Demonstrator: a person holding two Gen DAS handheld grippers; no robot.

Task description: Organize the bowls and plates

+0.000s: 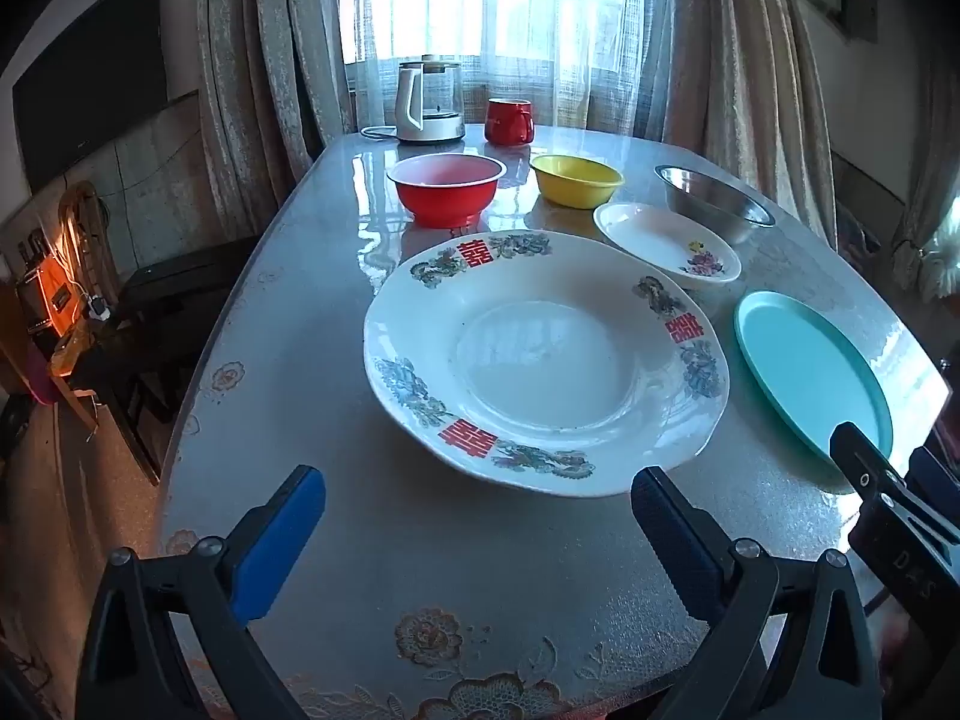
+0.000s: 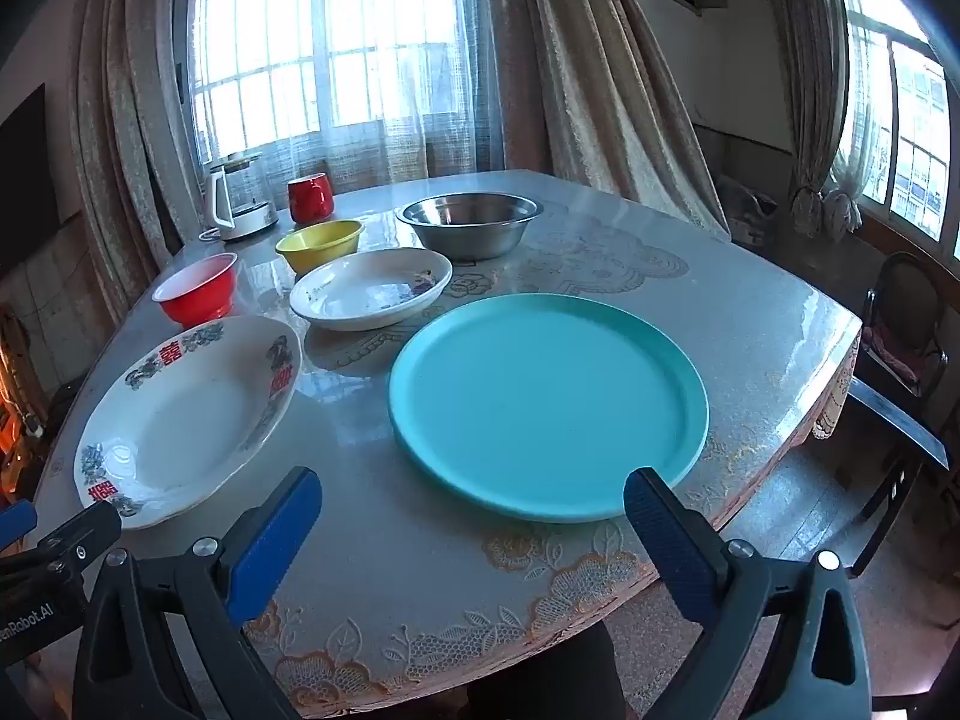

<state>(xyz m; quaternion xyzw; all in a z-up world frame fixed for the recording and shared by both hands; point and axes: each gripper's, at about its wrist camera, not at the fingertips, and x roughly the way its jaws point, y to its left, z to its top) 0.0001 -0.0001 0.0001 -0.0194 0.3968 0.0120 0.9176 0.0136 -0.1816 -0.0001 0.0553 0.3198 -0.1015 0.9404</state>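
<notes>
A large white plate [image 1: 546, 360] with red characters and floral rim lies just ahead of my open, empty left gripper [image 1: 477, 495]; it also shows in the right wrist view [image 2: 186, 420]. A teal plate [image 2: 549, 405] lies just ahead of my open, empty right gripper [image 2: 471, 495]; it also shows in the left wrist view [image 1: 810, 372]. Behind stand a small white flowered dish [image 2: 372, 288], a red bowl [image 1: 447, 189], a yellow bowl [image 1: 576, 180] and a steel bowl [image 2: 468, 222].
A kettle [image 1: 429, 99] and a red mug [image 1: 509, 120] stand at the table's far end by the curtained window. The table [image 1: 390, 552] has a glossy cover with lace trim. A chair [image 2: 900, 330] stands at the right. The right gripper's body [image 1: 900, 510] shows at lower right.
</notes>
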